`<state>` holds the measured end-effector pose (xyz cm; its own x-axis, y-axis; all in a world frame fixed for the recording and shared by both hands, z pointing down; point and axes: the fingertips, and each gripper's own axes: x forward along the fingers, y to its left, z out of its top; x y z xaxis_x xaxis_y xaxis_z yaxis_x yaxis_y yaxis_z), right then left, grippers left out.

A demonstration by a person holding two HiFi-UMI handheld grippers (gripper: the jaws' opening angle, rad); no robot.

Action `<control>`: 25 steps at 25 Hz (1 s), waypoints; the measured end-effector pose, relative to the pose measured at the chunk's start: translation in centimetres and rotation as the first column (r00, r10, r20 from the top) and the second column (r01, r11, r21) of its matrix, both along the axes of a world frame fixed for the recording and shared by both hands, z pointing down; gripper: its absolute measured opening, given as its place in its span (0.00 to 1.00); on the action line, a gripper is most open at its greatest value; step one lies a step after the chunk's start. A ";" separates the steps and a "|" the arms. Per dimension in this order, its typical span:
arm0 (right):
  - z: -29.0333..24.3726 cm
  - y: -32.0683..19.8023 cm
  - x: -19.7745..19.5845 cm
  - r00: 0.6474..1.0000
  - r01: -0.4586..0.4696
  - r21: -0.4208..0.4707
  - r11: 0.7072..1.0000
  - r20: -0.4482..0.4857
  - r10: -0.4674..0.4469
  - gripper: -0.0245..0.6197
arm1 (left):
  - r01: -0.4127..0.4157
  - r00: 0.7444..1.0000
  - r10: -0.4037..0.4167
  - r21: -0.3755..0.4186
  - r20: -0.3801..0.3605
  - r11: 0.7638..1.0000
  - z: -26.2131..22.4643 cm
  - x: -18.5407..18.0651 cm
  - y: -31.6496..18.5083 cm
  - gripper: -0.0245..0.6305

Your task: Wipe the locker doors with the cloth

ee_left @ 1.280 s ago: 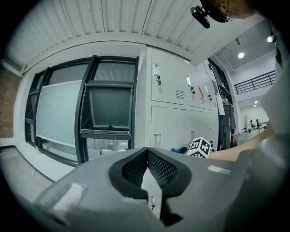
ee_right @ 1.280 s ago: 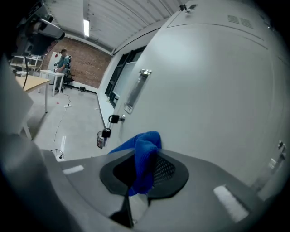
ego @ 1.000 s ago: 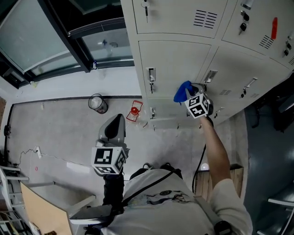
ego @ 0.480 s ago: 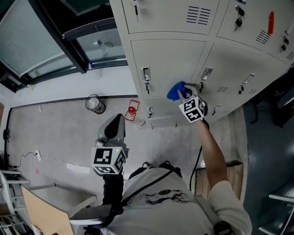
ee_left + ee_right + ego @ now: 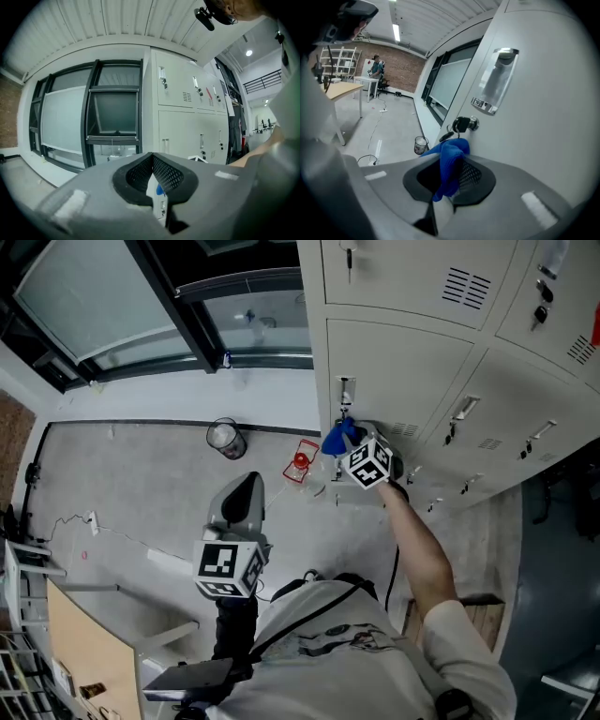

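The right claw (image 5: 451, 163) is shut on the blue cloth (image 5: 451, 159). The cloth is pinched between the two pads, with a fold bunched above them and a tail hanging below. Its top lies just under the lock (image 5: 464, 123), where a key hangs, and its right side is up against the pale door (image 5: 543, 122). Further up the same door is a clear recessed handle (image 5: 494, 86).

In the head view this claw (image 5: 349, 446) is held out on a bare arm (image 5: 412, 540). It puts the cloth (image 5: 336, 439) at the lower left corner of the left door (image 5: 403, 371), just below that door's handle (image 5: 346, 390). More doors run off to the right, and another row stands above.

The left claw (image 5: 152, 157) is closed, its pads meeting in a point with nothing held between them. It hangs low and near the person's body (image 5: 242, 495), well apart from the lockers.

A small round bin (image 5: 224, 438) stands on the grey surface (image 5: 131, 493) to the left of the lockers. A red thing (image 5: 300, 461) lies between the bin and the cloth, too small to identify. A thin cable (image 5: 112, 535) trails across the near left of the surface. A dark-framed window (image 5: 112, 296) fills the far left. In the right claw's view the bin (image 5: 421, 144) shows beyond the cloth, and a table (image 5: 340, 89) stands far off to the left.
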<state>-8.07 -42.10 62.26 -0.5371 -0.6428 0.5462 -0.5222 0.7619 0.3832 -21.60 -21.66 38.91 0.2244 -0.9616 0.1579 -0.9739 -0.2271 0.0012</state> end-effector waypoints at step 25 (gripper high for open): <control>-0.7 -1.7 18.1 0.935 -0.346 -0.020 0.938 0.077 0.346 0.11 | -0.098 0.995 0.098 -0.026 0.007 0.995 0.9 4.2 -1.4 0.04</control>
